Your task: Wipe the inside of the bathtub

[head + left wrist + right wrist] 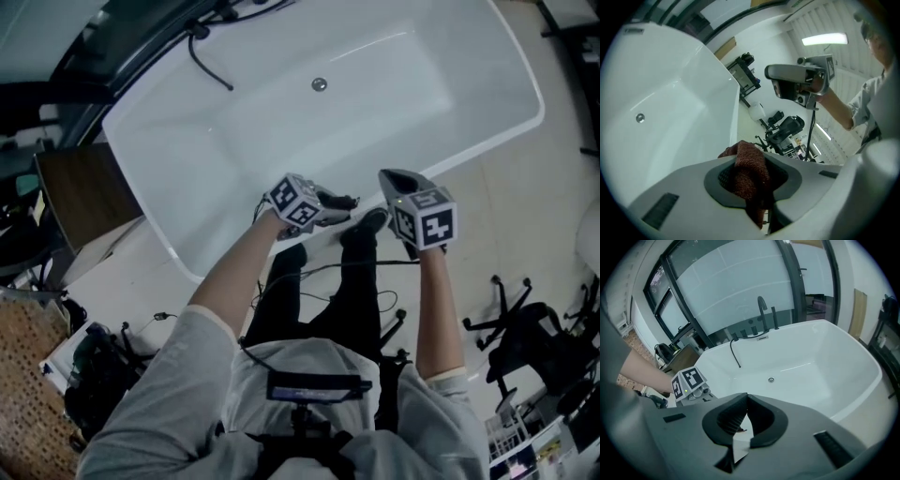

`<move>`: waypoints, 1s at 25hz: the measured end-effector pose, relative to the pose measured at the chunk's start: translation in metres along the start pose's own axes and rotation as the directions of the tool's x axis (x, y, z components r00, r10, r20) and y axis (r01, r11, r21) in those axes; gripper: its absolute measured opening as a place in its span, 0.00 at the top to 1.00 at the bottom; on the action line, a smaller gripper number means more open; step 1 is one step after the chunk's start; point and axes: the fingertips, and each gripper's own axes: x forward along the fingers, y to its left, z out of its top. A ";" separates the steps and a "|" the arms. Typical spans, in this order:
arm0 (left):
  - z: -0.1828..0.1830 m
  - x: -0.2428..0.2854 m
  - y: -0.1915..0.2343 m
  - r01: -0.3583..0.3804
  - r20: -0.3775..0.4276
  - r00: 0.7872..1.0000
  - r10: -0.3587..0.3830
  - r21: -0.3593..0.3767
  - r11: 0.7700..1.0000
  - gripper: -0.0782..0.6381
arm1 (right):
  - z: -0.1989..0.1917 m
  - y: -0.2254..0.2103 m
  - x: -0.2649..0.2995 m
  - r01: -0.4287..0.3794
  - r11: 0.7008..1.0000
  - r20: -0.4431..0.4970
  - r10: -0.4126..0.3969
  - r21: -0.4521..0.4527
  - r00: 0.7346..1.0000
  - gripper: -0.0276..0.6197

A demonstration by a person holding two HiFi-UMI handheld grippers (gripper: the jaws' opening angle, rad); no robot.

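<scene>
The white bathtub (234, 141) fills the upper head view, its drain (320, 84) near the middle; the right gripper view shows the tub (820, 357) and drain (771, 379) too. My left gripper (343, 201) hovers over the tub's near rim, shut on a reddish-brown cloth (749, 176) that bunches between its jaws (750, 161). My right gripper (395, 180) hangs just right of it above the rim. Its jaws (745, 398) meet at the tips and hold nothing. Each gripper shows in the other's view: the right gripper (794, 84) and the left gripper's marker cube (689, 380).
A black shower hose (210, 63) drapes into the tub's far end below a black faucet (762, 308). A wooden cabinet (82, 197) stands left of the tub. Office chair bases (506, 305) and cables lie on the floor at right. My shoes (365, 225) stand against the rim.
</scene>
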 end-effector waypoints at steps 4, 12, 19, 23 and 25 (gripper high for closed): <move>0.015 -0.042 -0.017 -0.128 0.088 0.989 0.122 0.060 0.990 0.76 | -0.007 0.009 -0.038 0.024 0.999 0.037 -0.025 0.031 0.999 0.95; 0.045 -0.137 -0.083 -0.424 0.360 0.855 0.373 0.072 0.903 0.76 | -0.032 0.031 -0.119 0.058 0.997 0.102 -0.063 0.053 0.993 0.95; 0.071 -0.198 -0.139 -0.707 0.548 0.556 0.624 -0.083 0.702 0.76 | -0.020 0.002 -0.162 -0.002 1.000 0.213 -0.003 0.025 0.977 0.95; 0.065 -0.207 -0.165 -0.778 0.568 0.412 0.712 -0.188 0.600 0.76 | -0.018 -0.002 -0.173 -0.041 0.998 0.241 0.050 -0.043 0.969 0.95; 0.067 -0.204 -0.177 -0.793 0.575 0.366 0.732 -0.219 0.568 0.76 | -0.020 -0.006 -0.177 -0.056 0.996 0.246 0.072 -0.070 0.967 0.95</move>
